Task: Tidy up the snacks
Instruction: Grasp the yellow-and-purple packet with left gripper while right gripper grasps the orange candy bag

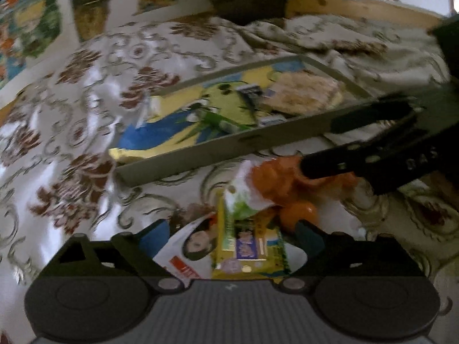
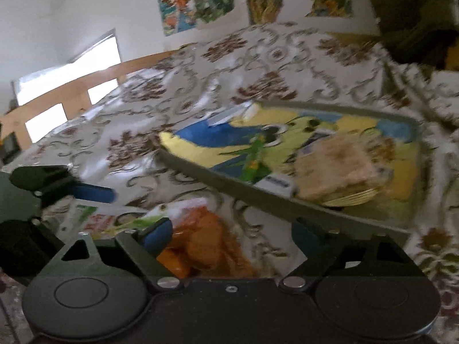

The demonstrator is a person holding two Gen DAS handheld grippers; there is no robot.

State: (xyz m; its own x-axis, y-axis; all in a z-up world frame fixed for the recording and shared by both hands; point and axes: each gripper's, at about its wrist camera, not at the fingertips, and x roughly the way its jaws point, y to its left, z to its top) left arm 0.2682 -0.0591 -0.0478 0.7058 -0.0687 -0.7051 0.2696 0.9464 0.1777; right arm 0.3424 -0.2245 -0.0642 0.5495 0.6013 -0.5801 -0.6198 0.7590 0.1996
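In the left wrist view my left gripper (image 1: 232,236) hangs open low over a pile of snacks on the flowered cloth. A yellow packet (image 1: 249,246) and a white packet with a printed face (image 1: 189,246) lie between its blue pads, which are not pressing on them. An orange snack bag (image 1: 272,177) lies just beyond. In the right wrist view my right gripper (image 2: 231,235) is open over that orange bag (image 2: 206,243), whose left side lies by the left pad. A shallow tray (image 2: 252,197) with a cartoon print holds round crackers (image 2: 335,169) and a green packet (image 2: 252,160).
The right gripper's dark fingers (image 1: 330,163) reach in from the right above the orange bag, close to the tray's near rim (image 1: 200,154). A small white box (image 2: 275,185) lies in the tray. A wooden rail (image 2: 71,91) borders the cloth, and posters (image 2: 198,0) hang on the wall.
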